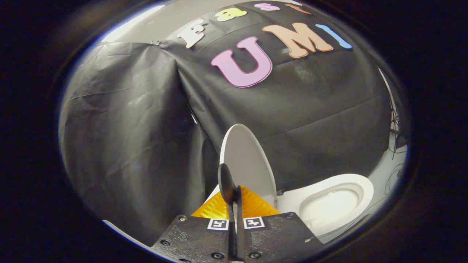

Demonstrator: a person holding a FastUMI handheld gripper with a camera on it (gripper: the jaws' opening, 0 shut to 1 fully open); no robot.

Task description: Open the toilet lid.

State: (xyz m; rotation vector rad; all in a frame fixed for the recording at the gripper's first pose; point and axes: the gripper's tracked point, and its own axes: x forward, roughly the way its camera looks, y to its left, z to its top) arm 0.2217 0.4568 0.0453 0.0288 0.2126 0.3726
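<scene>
1. The one camera rides on the tongs (pixel 234 199) and looks forward along their two fingers, which sit pressed together at the bottom of its view.
2. It is a fisheye: the black wall (pixel 139 120) bulges around the middle.
3. It sits close to the toilet, tilted, so the raised lid (pixel 248 160) stands just beyond the fingertips and the bowl (pixel 334 204) lies off to one side.

White toilet lid (pixel 248 160) (plain, unpatterned)
</scene>
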